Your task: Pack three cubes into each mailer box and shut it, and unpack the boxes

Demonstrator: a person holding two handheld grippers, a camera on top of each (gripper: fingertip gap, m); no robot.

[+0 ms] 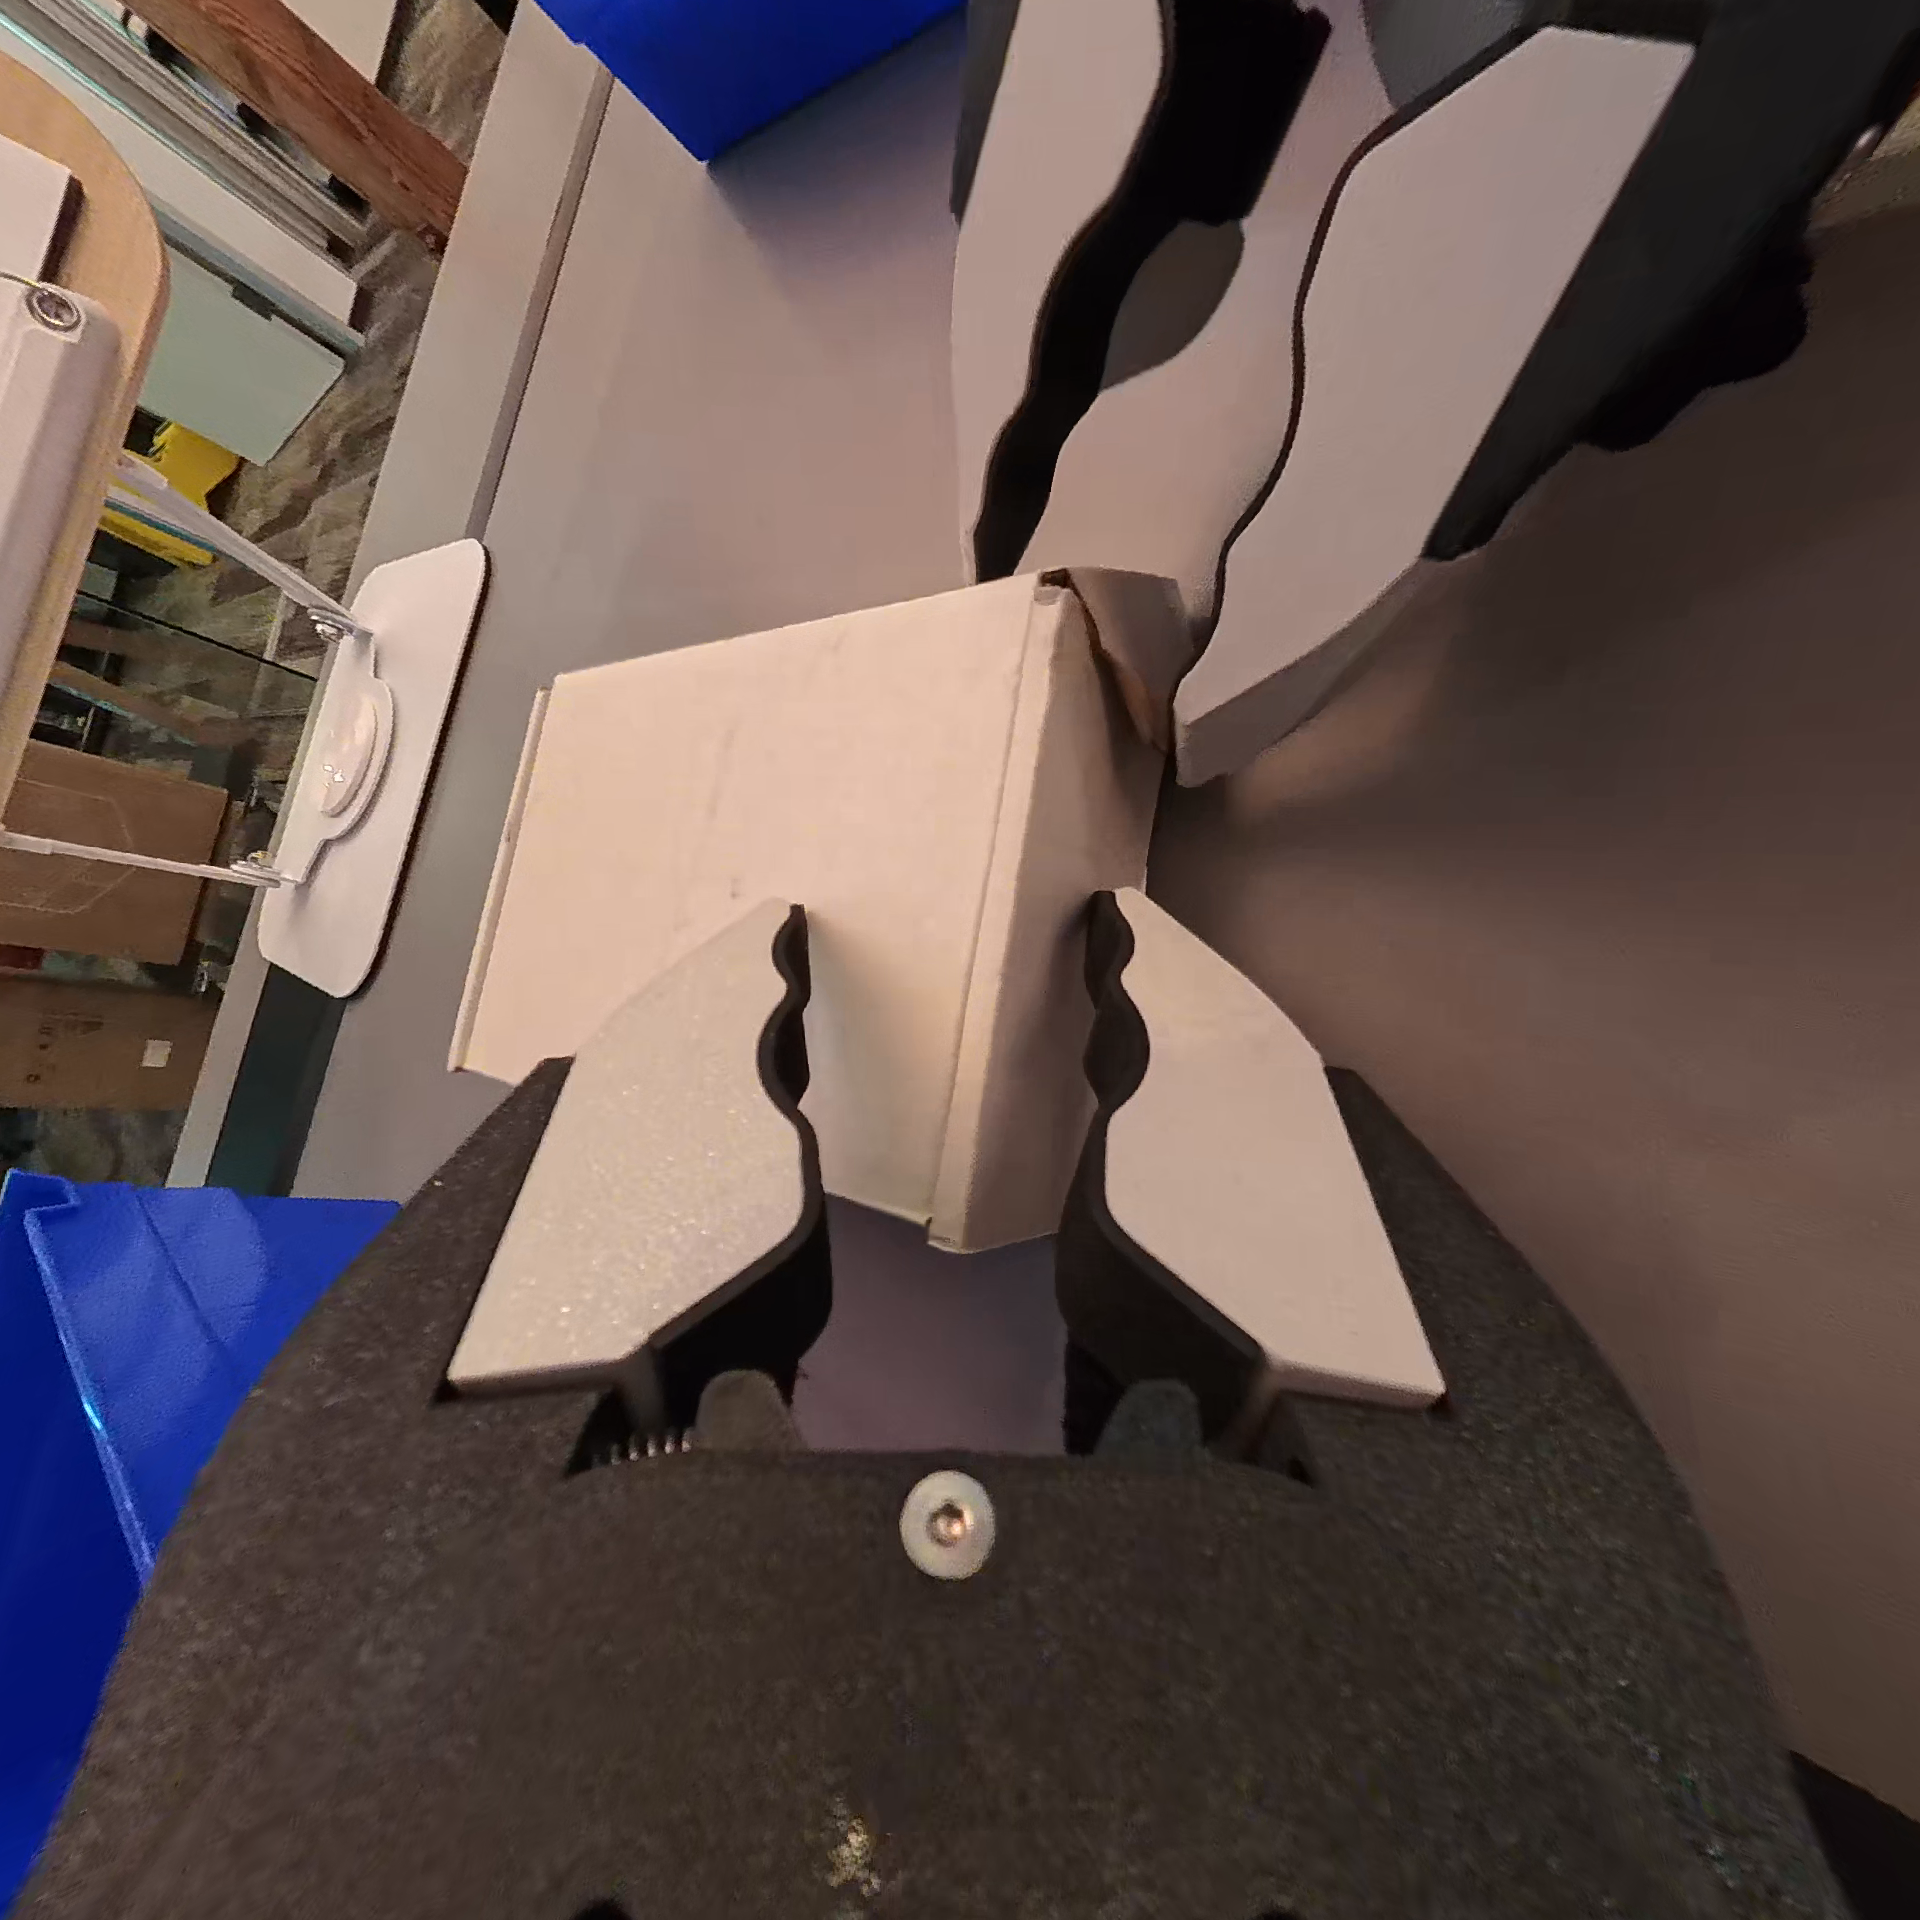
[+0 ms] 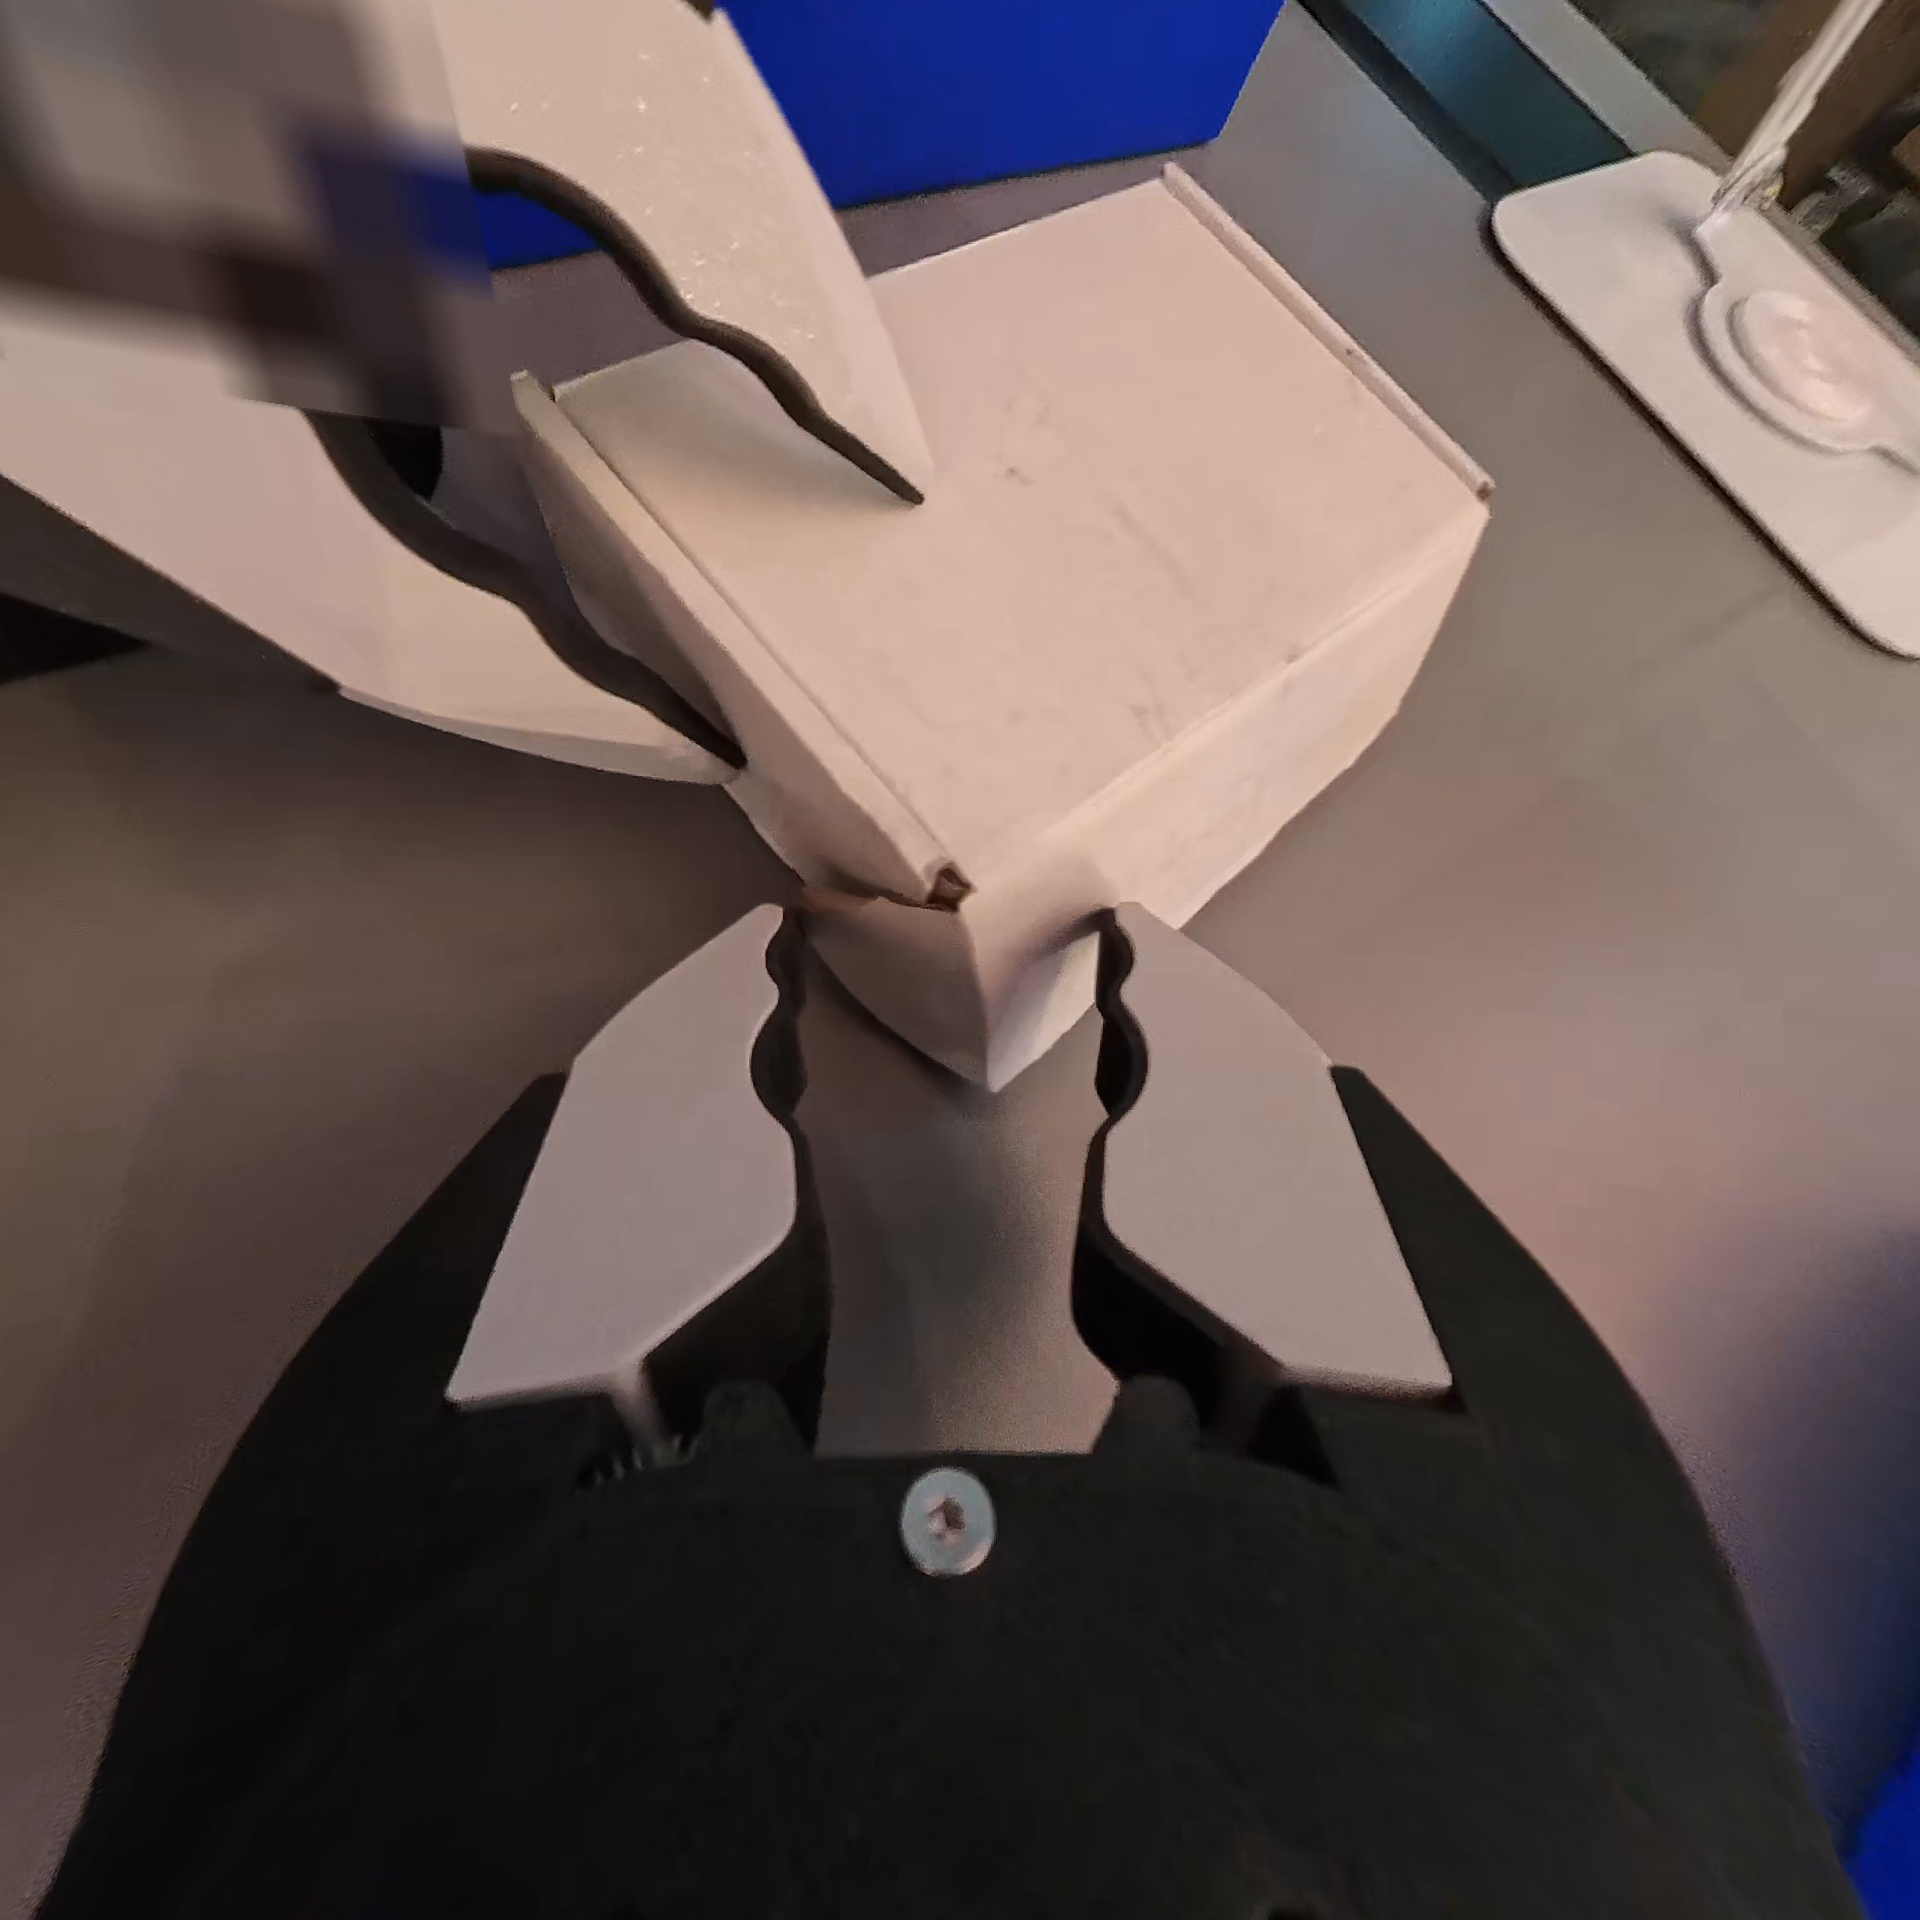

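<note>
A white mailer box lies on the grey table, its lid down and the front flap a little ajar at one corner. My left gripper is open and straddles the box's near edge, one finger over the lid and the other beside the front wall. My right gripper is open and straddles the opposite corner of the box. Each gripper shows in the other's view, the right one and the left one. No cubes are in view.
A blue bin stands close to my left gripper and another stands behind the box; one also shows in the right wrist view. A white stand base with a clear holder sits at the table edge.
</note>
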